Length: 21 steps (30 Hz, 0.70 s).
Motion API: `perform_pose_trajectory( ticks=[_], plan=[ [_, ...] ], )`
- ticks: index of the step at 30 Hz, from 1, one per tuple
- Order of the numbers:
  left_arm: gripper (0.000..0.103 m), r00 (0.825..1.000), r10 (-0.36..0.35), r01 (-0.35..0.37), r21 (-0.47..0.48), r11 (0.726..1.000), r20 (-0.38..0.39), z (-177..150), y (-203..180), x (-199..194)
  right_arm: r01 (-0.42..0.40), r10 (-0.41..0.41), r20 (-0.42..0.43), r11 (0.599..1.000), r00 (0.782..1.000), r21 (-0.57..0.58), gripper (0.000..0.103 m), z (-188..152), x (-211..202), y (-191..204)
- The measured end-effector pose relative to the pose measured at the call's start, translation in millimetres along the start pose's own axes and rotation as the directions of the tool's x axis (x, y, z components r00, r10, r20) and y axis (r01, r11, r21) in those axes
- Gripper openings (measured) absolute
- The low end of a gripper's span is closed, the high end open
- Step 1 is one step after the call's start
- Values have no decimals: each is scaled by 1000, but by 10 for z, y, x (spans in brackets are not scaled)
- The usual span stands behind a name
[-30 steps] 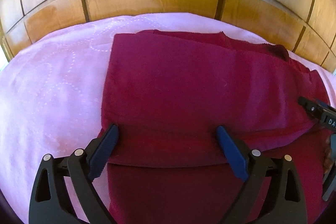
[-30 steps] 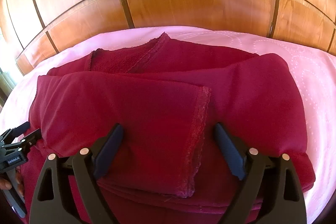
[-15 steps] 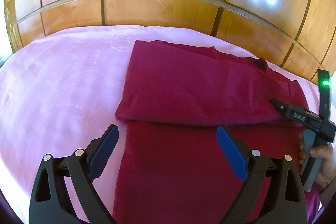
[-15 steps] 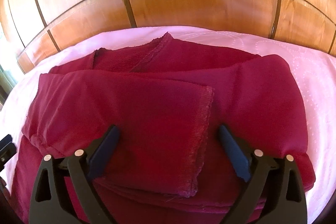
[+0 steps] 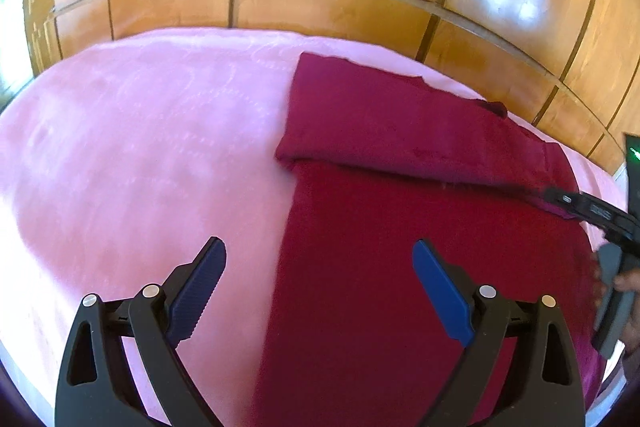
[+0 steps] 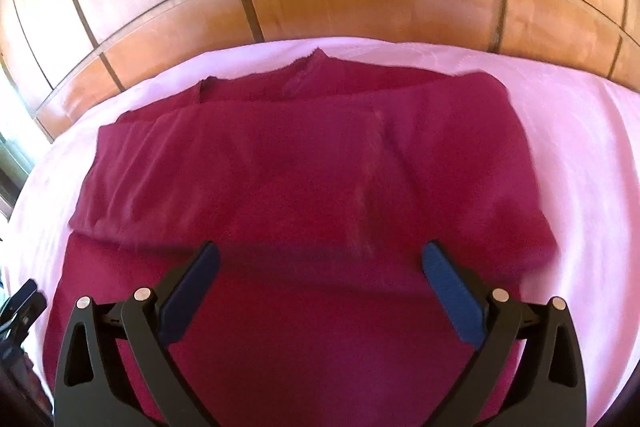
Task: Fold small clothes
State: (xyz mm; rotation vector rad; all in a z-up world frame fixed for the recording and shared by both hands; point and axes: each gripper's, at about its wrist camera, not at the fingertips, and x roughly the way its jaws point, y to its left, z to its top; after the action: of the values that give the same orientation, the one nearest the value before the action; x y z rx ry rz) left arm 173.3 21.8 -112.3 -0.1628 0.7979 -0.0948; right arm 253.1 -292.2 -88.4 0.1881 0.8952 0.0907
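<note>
A dark red garment (image 5: 384, 227) lies flat on a pink bedspread (image 5: 140, 147), its far part folded over toward me as a flap (image 5: 400, 123). My left gripper (image 5: 318, 251) hovers open over the garment's left edge, its left finger above bare bedspread, with nothing between the fingers. From the right edge a finger of my right gripper (image 5: 592, 209) reaches to the end of the fold, with a hand (image 5: 628, 283) on its handle. In the right wrist view the right gripper (image 6: 320, 253) stands wide open above the garment (image 6: 312, 167), just in front of the flap's near edge and gripping nothing.
Glossy wooden panelling (image 5: 320, 7) rises right behind the bed. Bare pink bedspread (image 6: 580, 147) stretches to the right of the garment, and more of it lies to the left. The left gripper's tip (image 6: 24, 301) shows at the left edge of the right wrist view.
Both grippers drew back toward me from the folded flap, which stays lying on the garment. The left one also shifted left, off the cloth's edge. The right jaws spread slightly wider.
</note>
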Motion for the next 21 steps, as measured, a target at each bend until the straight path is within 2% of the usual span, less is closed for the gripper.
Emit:
perform_pose_trajectory(
  ticks=[4, 8, 13, 17, 21],
  plan=[
    [93, 999, -12, 11, -21, 1000, -31, -147, 112, -25, 16, -15, -20, 1000, 1000, 17, 101, -266, -225, -178],
    [93, 997, -53, 51, -44, 998, -58, -333, 217, -96, 45, -44, -49, 999, 998, 21, 101, -578, -443, -386],
    [93, 992, -108, 106, -25, 994, -65, -604, 294, -335, -45, 55, -68, 989, 996, 141, 101, -1025, -797, -658],
    [83, 985, -140, 143, 21, 990, -95, -786, 299, -513, -85, 98, -69, 980, 993, 179, 95, -1349, -1090, -724],
    [66, 970, -195, 197, -1, 980, -147, -946, 367, -641, -90, 111, -106, 979, 988, 181, 78, -1596, -1287, -707]
  ],
)
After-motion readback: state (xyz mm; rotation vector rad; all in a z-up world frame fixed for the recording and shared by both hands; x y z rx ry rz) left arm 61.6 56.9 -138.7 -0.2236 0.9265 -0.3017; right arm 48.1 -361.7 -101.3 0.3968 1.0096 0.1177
